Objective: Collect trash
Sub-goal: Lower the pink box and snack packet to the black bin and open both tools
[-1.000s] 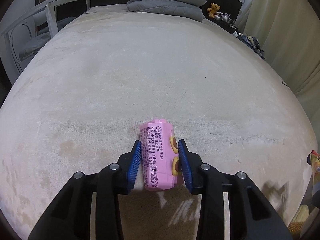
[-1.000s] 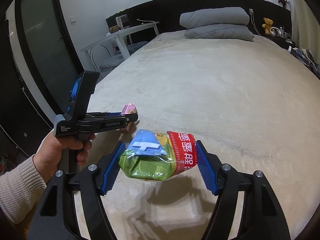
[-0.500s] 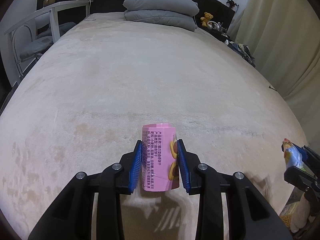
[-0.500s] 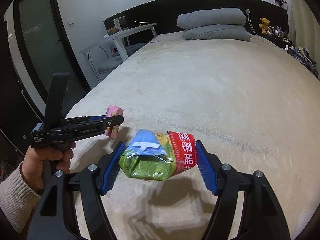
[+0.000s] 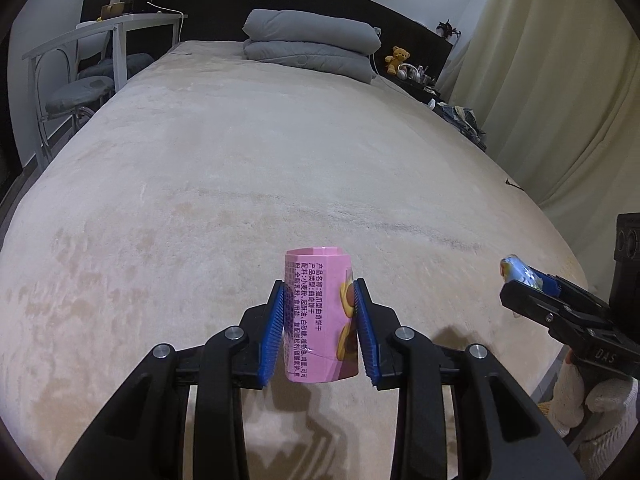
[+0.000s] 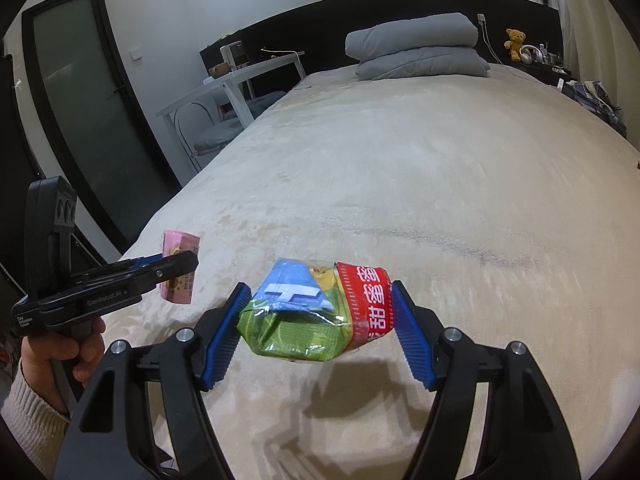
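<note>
left claw [image 5: 319, 330] clamped, right claw [image 6: 316, 314] clamped

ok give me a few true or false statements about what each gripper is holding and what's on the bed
1. The left gripper is shut on a pink box. True.
2. The right gripper is open with nothing in it. False: it is shut on a crumpled snack wrapper of green, blue and red.
3. The pink box lies flat on the bed. False: it is held above the blanket, clamped between the blue pads.
4. Folded grey bedding sits at the far end of the bed. True.
5. A teddy bear sits on top of the grey bedding. False: it sits beside it, on the dark shelf at the head of the bed.
</note>
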{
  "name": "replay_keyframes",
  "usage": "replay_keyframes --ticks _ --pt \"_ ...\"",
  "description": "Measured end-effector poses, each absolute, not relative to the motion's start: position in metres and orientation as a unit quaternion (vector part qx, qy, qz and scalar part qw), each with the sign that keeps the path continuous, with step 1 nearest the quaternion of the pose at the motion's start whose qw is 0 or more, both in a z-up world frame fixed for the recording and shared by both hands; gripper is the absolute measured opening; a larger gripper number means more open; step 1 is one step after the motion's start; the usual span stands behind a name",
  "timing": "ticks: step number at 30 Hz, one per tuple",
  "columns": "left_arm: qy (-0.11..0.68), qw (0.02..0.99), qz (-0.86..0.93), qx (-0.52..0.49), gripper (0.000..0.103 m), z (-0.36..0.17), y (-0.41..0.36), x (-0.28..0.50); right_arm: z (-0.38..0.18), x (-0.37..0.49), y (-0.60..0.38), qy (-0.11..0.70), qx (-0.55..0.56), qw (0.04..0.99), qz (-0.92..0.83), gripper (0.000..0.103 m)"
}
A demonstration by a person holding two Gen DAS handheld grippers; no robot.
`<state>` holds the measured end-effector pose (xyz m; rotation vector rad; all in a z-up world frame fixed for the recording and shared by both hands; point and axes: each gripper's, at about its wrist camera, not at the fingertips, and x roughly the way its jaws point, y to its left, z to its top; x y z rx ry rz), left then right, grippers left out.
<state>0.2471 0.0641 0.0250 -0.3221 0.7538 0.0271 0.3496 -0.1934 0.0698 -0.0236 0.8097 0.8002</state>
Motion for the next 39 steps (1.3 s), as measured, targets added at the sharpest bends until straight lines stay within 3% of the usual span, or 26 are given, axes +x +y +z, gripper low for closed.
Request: replay_keyframes --ticks 39 --pt "0.330 0.932 -0.006 -0.149 0.033 0.009 -0.011 0.054 0.063 0.191 -0.277 0.356 0.042 0.851 0.383 0.070"
